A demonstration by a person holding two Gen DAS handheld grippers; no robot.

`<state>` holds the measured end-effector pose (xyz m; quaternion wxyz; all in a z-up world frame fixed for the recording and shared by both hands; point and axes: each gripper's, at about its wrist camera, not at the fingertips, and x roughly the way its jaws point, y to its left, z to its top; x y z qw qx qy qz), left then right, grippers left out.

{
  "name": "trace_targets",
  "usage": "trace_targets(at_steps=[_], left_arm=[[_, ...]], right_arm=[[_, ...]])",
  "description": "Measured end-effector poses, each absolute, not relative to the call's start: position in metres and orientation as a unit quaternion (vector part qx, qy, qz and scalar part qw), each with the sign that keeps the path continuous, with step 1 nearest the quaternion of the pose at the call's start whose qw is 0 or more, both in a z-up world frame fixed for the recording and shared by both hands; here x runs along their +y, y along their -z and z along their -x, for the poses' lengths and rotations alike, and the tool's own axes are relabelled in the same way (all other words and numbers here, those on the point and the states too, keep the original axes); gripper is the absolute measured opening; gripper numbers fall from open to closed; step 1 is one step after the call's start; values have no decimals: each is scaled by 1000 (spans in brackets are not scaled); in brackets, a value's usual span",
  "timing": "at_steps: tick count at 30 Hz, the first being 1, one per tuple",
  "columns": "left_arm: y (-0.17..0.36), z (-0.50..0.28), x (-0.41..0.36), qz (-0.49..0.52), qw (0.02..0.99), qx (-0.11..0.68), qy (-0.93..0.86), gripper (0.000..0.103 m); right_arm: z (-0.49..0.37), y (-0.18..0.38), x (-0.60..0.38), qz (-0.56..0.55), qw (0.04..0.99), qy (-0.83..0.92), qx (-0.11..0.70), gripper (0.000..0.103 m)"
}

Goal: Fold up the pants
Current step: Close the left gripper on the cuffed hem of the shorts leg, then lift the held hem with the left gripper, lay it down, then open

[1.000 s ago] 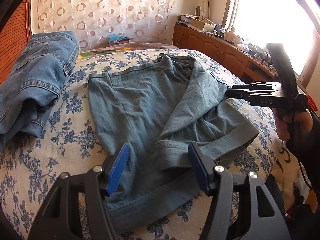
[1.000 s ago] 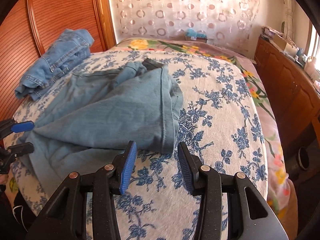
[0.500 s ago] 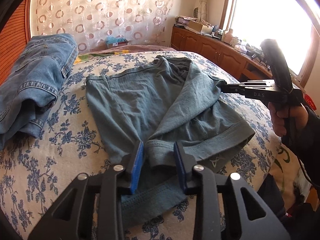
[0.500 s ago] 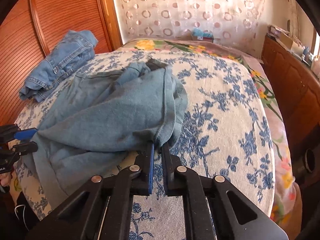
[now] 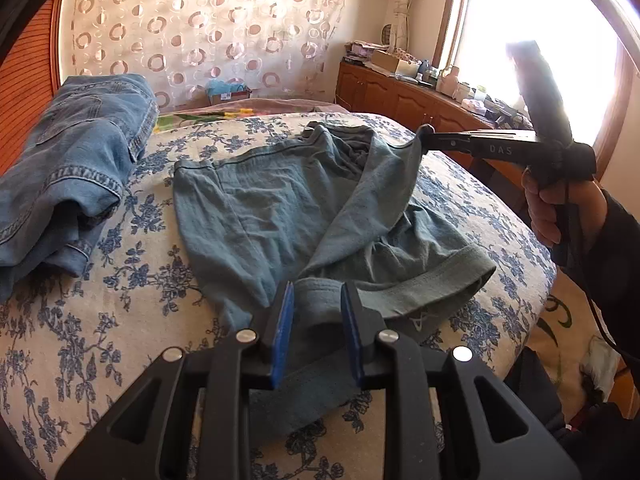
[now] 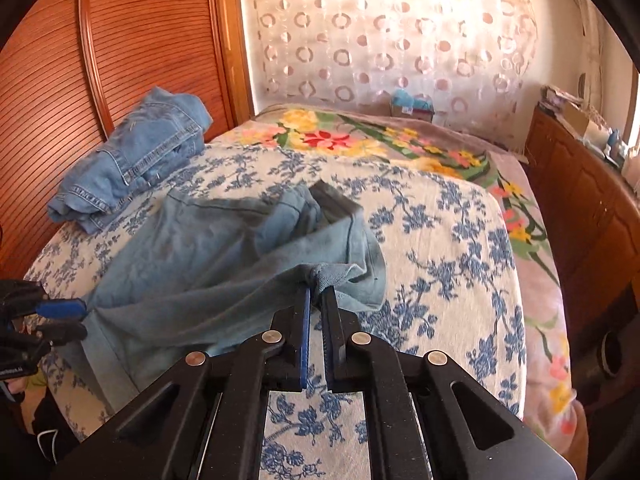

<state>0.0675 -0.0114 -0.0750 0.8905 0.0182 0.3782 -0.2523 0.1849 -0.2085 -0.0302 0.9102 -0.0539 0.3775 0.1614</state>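
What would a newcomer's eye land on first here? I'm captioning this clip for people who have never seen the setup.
First, the grey-blue pants spread across the flowered bedspread, pinched at two places: the left tongs clamp a bunched hem at the near edge, and the right tongs hold a raised corner of fabric. Next, the folded jeans by the wooden headboard.

floral-sheeted bed (image 5: 132, 280) carries teal pants (image 5: 256, 216) beside folded jeans (image 5: 68, 172).
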Motion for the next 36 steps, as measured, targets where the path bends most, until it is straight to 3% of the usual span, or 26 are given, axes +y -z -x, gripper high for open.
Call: trace_targets(at_steps=[9,12,18,26,36], left_arm=[[86,-73,-15,-17,882,400,249,22],[84,-69,-16,-19,884,392,256,11],[63,-62,-10,-5,892,366,264,6],[46,-47,13,7,902,352,250,5],[67,-31,45,30,897,379,226,5]], right_arm=[[-185,33,-208,56,908,-160,382,3],[-189,36,-209,53,908,-159,384,3],[-210,33,-197,64,908,-164,381,3],[-239,4,-151,77,915,-204,339,3],[-255,-8,-69,90,902,-280,317,2]])
